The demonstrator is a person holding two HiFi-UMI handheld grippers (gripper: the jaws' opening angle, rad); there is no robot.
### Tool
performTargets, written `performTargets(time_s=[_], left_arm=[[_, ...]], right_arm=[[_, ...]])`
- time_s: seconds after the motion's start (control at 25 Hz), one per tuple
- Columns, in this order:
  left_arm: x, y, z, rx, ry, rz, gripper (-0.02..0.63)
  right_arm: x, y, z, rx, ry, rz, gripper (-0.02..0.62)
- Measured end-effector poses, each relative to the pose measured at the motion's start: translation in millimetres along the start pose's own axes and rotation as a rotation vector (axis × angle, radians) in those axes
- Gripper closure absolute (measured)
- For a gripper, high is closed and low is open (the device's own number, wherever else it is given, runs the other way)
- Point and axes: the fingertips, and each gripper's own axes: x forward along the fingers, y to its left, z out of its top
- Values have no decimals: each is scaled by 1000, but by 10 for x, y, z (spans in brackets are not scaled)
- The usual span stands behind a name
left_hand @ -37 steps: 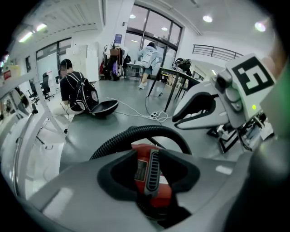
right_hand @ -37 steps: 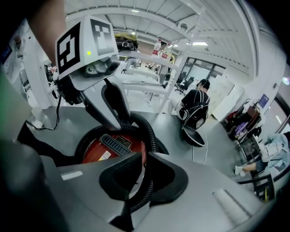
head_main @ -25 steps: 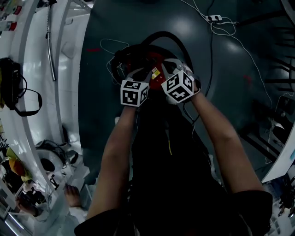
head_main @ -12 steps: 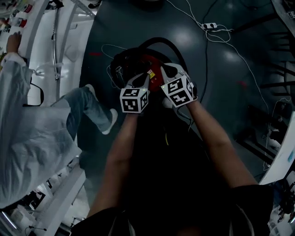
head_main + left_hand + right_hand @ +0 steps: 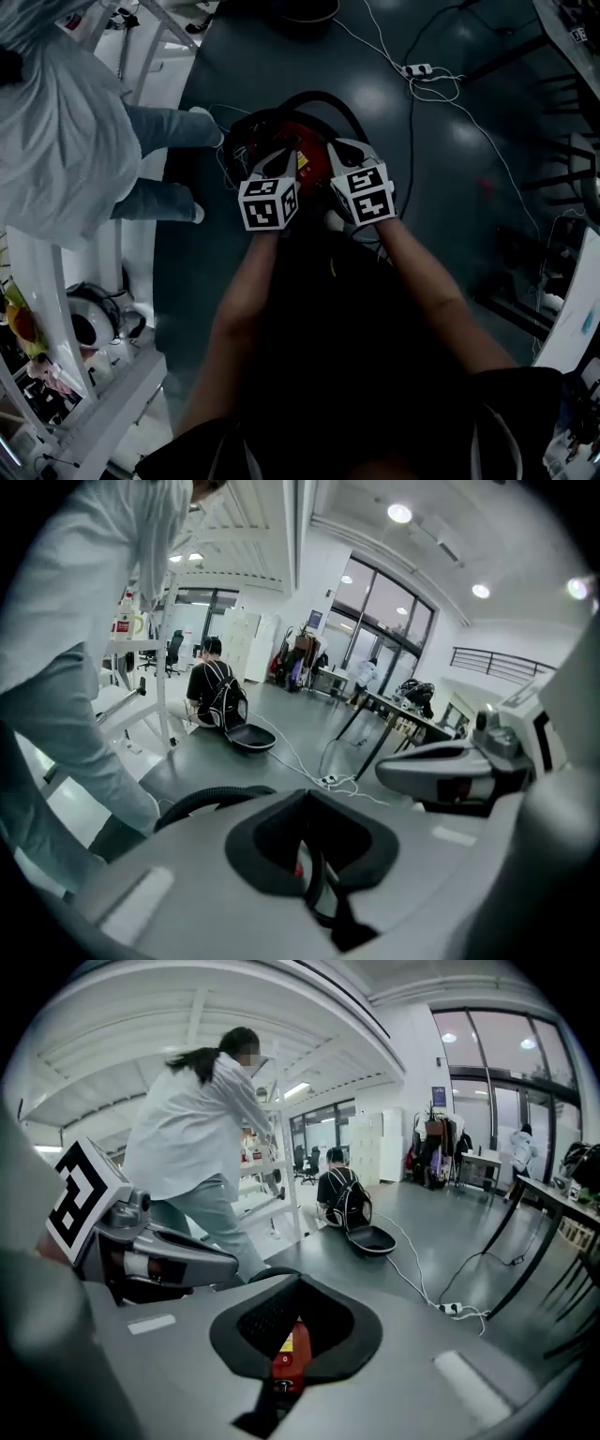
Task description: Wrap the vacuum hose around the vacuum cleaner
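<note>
The red vacuum cleaner stands on the dark floor with its black hose looped over its far side. Both grippers hover just above it, side by side. My left gripper is shut; its jaws have just been closing and nothing shows clamped between them. A thin black cord and a bit of red show below its gap. My right gripper is shut too, with the red body seen through its gap. The hose arcs beyond the left jaws.
A person in a white coat stands close at the upper left, by a white frame. A power strip and white cables lie beyond the vacuum. Farther off, a seated person and an open black case.
Both grippers have lifted off the vacuum and the right one has rolled. The person in the white coat walked in from the left and now stands at the upper left.
</note>
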Motion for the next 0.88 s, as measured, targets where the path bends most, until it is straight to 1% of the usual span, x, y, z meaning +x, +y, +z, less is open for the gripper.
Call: performTargets(time_s=[0.16, 0.32, 0.52, 0.72, 0.88], left_arm=[[-104, -13, -12, -27, 3, 20, 595], [-158, 3, -105, -69, 22, 30, 595], [-163, -38, -224, -74, 50, 27, 595], [-148, -123, -394, -79, 99, 16, 595], [-134, -141, -413, -77, 113, 8, 595]], right_arm=[[-96, -19, -97, 66, 34, 16, 600], [-147, -12, -244, 118, 65, 27, 600], [-202, 45, -408, 163, 106, 49, 600], [-250, 8, -500, 173, 123, 42, 601], [-246, -12, -504, 178, 125, 38, 601]])
